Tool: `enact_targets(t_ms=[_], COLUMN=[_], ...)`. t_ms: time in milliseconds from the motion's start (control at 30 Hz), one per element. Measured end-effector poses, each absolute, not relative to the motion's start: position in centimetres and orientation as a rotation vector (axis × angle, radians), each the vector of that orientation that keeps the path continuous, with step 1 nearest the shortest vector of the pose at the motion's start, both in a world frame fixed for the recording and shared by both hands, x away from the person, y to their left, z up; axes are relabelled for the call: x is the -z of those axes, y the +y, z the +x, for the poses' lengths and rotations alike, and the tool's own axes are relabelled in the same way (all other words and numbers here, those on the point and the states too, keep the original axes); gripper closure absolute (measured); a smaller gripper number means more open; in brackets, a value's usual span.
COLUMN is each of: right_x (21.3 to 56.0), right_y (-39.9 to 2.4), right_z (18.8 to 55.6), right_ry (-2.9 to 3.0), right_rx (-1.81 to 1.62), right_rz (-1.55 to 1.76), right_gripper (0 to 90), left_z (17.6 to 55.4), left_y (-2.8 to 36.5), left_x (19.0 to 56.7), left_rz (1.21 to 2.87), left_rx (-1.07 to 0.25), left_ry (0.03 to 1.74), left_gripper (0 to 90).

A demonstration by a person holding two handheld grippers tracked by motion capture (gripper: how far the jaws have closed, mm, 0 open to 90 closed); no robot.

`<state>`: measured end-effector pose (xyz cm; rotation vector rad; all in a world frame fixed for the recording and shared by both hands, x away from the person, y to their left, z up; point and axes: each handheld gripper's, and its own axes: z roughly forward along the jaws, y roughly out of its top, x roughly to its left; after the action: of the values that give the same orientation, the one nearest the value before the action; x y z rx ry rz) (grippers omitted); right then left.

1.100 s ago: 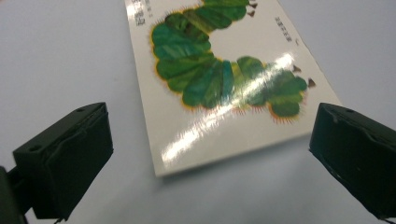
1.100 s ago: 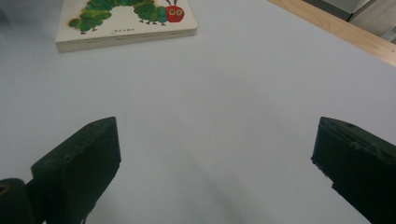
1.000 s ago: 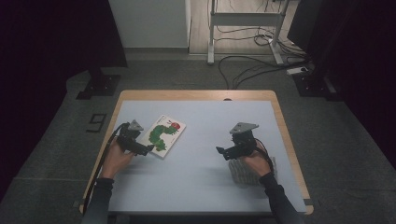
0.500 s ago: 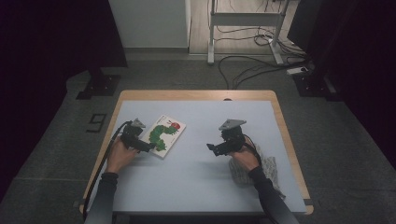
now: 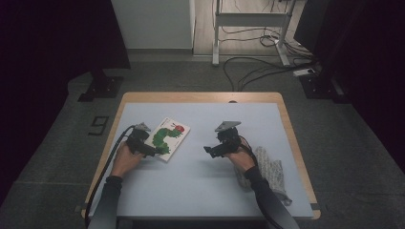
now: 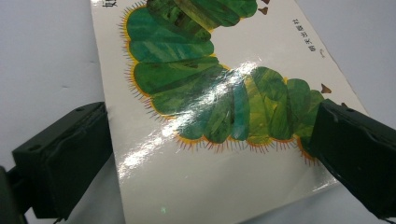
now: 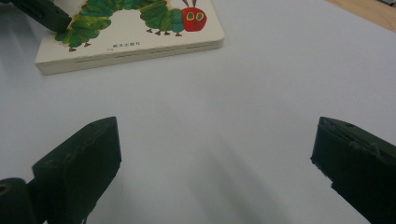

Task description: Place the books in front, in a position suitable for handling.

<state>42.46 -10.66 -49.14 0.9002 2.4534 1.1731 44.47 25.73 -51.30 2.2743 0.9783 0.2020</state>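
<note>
A board book with a green caterpillar on its white cover lies flat at the table's left. My left gripper is at the book's near corner and open. In the left gripper view its jaws stand wide apart over the cover, one off each side edge, and I cannot tell whether they touch it. My right gripper hovers open near the table's middle, jaws pointing left. In the right gripper view the book lies ahead at the upper left, with bare table between the fingertips.
A white patterned cloth lies by the table's right edge, beside the right forearm. The pale table top has a wooden rim. Cables and a desk frame stand on the floor beyond the far edge.
My right gripper has moved left, from beside the cloth towards the table's middle. The left gripper has shifted slightly at the book's corner.
</note>
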Motion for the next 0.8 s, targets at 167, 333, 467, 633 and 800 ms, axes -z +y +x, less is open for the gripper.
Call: enact_targets(t_ms=[167,333,467,633,800], right_x=[49.8,50.4,50.7,51.1,51.5], right_y=[-9.8,-9.1,-8.6,-7.7,-7.0], right_z=[43.0,43.4,43.8,44.2,44.5], right_ry=[2.471,2.486,2.492,2.500,2.513], right_rx=[-1.166,-1.164,-1.164,-1.168,-1.163], right_rz=[0.904,0.904,0.901,0.901,0.900], right_gripper=[0.7,0.7,0.8,0.9,0.9], left_z=[44.3,44.0,43.7,43.3,42.7], left_y=[25.3,24.6,24.0,23.0,22.1], left_x=[51.3,51.3,51.4,51.5,51.6], left_rz=[2.277,2.281,2.278,2.279,2.283], left_rx=[-0.196,-0.194,-0.190,-0.181,-0.171], left_ry=[0.977,0.968,0.944,0.907,0.870], left_gripper=[0.0,0.0,0.0,0.0,0.0])
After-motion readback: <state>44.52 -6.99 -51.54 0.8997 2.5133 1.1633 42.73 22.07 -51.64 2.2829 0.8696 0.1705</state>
